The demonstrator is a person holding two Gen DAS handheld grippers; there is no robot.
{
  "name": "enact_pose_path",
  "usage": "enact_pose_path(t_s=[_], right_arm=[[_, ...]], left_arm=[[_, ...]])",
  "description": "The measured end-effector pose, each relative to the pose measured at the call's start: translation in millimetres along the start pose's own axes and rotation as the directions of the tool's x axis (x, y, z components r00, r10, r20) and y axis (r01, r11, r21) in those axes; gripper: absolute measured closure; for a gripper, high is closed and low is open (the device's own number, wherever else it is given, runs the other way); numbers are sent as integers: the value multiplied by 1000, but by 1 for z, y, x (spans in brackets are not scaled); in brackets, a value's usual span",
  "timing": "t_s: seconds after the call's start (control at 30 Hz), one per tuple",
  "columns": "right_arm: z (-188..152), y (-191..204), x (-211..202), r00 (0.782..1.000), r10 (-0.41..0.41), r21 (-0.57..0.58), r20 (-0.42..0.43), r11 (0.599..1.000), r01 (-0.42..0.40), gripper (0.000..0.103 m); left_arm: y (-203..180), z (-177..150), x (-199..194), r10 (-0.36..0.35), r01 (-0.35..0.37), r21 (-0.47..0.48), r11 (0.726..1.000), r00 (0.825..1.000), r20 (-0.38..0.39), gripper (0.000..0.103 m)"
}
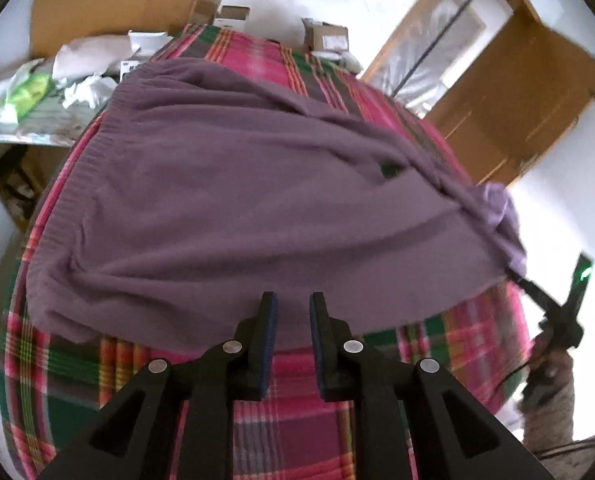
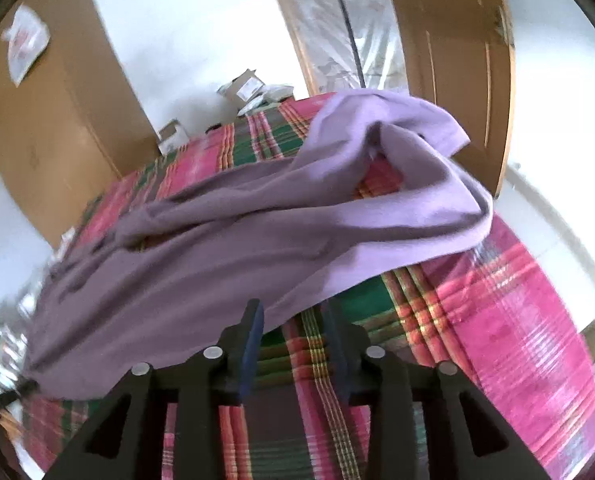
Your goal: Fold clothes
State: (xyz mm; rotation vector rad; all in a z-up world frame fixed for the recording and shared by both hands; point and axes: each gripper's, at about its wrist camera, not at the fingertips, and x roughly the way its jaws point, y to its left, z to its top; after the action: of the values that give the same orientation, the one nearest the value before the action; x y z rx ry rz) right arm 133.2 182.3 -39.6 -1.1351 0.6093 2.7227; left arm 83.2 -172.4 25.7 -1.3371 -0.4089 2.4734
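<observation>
A purple knit sweater (image 1: 233, 184) lies spread on a bed with a pink-and-green plaid cover (image 1: 297, 420), its ribbed hem to the left. My left gripper (image 1: 293, 304) is open, its fingertips over the sweater's near edge. In the left wrist view a hand holds my right gripper (image 1: 517, 276) at the sweater's bunched right corner. In the right wrist view the sweater (image 2: 201, 248) runs away to the left, and a lighter sleeve part (image 2: 425, 184) is humped up. My right gripper (image 2: 293, 312) stands open, with the cloth's edge over its left fingertip (image 2: 253, 312).
A brown wardrobe (image 2: 45, 120) stands left of the bed, and a wooden door (image 1: 513, 96) is at the right. Cardboard boxes (image 1: 325, 36) line the far wall. A side table with bags and papers (image 1: 41, 100) sits at the left.
</observation>
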Motion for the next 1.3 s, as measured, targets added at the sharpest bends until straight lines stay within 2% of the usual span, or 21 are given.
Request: enact_pose_path(t_s=[0.03,0.17,0.3,0.37,0.43,0.5,0.63,0.73,0.9,0.93,1.0,1.03,1.1,1.17,1.23,1.3], right_arm=[[0,-4,1,1000,18,25,-8,1000,-18,68],[-1,-10,9,998,56,58,-5,997,-56,65],[4,-19,22,992,125,146,-15,982,-122,61],[8,-23,28,993,120,178,-18,977,-115,60],[10,-28,31,993,113,208,-17,972,-107,60],[11,-31,35,993,113,226,-16,968,-107,60],[11,-32,39,993,122,239,-9,964,-116,60],[11,-31,42,993,118,230,-9,967,-112,60],[12,-27,44,994,105,214,-8,972,-100,60],[11,-28,45,994,107,219,-5,970,-103,60],[12,-31,46,993,116,236,1,965,-113,60],[12,-33,48,993,120,251,4,961,-117,63],[13,-36,51,995,100,261,-3,960,-96,84],[15,-39,54,996,84,268,-10,960,-78,95],[15,-40,53,995,97,271,0,958,-94,98],[15,-40,49,994,107,261,16,959,-107,99]], left_arm=[[-1,-4,1,-3,3,-6,1000,1000,-4,86],[21,-14,-4,-28,30,-149,988,1000,12,86],[44,-24,-9,-51,58,-288,956,998,32,85],[58,-30,-12,-71,85,-368,926,996,53,65],[74,-35,-16,-108,140,-454,880,990,95,64],[87,-39,-20,-111,161,-517,841,986,126,64],[109,-46,-32,-48,162,-620,768,979,197,64],[121,-49,-34,-35,184,-671,719,973,229,64],[131,-52,-35,-11,214,-722,658,962,275,64],[132,-52,-35,-4,213,-725,655,961,278,64],[131,-49,-35,5,199,-719,667,963,270,64],[132,-48,-35,5,203,-724,660,962,274,64],[135,-49,-33,-3,232,-745,625,956,295,65],[138,-50,-34,-3,240,-754,612,954,301,68],[140,-53,-34,6,236,-763,602,954,300,81],[144,-57,-34,5,259,-776,574,947,320,88]])
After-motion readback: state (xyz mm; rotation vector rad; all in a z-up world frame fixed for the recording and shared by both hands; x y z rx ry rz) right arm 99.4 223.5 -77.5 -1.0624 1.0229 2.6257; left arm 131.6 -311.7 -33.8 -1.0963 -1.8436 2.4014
